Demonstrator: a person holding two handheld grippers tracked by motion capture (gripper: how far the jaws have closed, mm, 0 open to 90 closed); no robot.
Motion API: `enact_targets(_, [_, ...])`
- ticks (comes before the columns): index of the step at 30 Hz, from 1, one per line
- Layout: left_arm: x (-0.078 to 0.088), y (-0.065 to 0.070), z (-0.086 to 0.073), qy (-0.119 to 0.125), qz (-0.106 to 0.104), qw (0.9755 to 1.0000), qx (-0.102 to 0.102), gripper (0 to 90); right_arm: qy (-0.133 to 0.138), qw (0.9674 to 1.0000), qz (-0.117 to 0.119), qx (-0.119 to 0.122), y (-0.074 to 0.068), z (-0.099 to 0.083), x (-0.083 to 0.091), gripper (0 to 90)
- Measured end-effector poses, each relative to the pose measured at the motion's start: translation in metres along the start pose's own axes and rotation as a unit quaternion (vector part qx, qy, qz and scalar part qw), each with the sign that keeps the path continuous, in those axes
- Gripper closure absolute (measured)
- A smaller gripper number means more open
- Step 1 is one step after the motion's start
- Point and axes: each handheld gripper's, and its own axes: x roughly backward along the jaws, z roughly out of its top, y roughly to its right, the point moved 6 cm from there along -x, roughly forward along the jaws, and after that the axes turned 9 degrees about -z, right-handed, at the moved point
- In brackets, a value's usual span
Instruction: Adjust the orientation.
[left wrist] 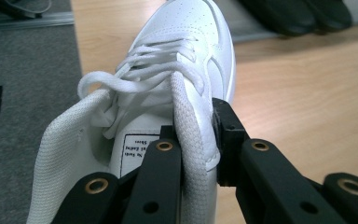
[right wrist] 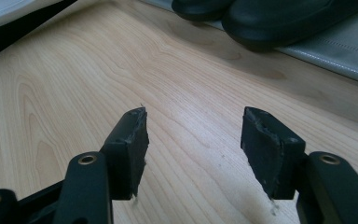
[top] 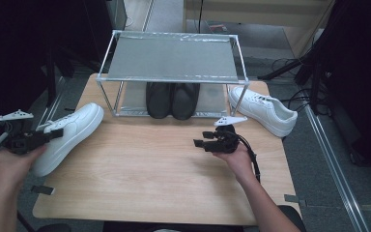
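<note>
A white sneaker (top: 77, 123) lies at the table's left edge, toe pointing toward the rack. My left gripper (top: 54, 134) is shut on the padded side of its collar; in the left gripper view the white sneaker (left wrist: 186, 28) stretches away from the left gripper (left wrist: 196, 140), whose jaws pinch the mesh wall beside the laces. A second white sneaker (top: 265, 110) rests at the table's right rear, beside the rack leg. Over the middle of the table my right gripper (top: 200, 143) points left, and in its own view the right gripper (right wrist: 193, 135) stands open with only bare wood between the jaws.
A metal-framed rack (top: 174, 58) stands at the back of the wooden table (top: 149, 183). A pair of black shoes (top: 171, 99) sits on its lower shelf, and the black shoes (right wrist: 270, 18) lie just beyond the right gripper. Grey floor borders the table's left.
</note>
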Motion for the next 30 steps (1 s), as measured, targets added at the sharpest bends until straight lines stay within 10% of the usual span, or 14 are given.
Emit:
enact_targets(13, [-0.012,0.059,-0.004,0.000,-0.047,0.9976,-0.051,82.3,0.000,0.9999,-0.001,0.013,-0.001,0.004,-0.002,42.3])
enact_targets(30, [-0.066,0.125,0.023,-0.023,-0.118,0.9871,-0.106,82.3,0.001,1.0000,-0.007,0.006,0.002,0.003,0.004,42.3])
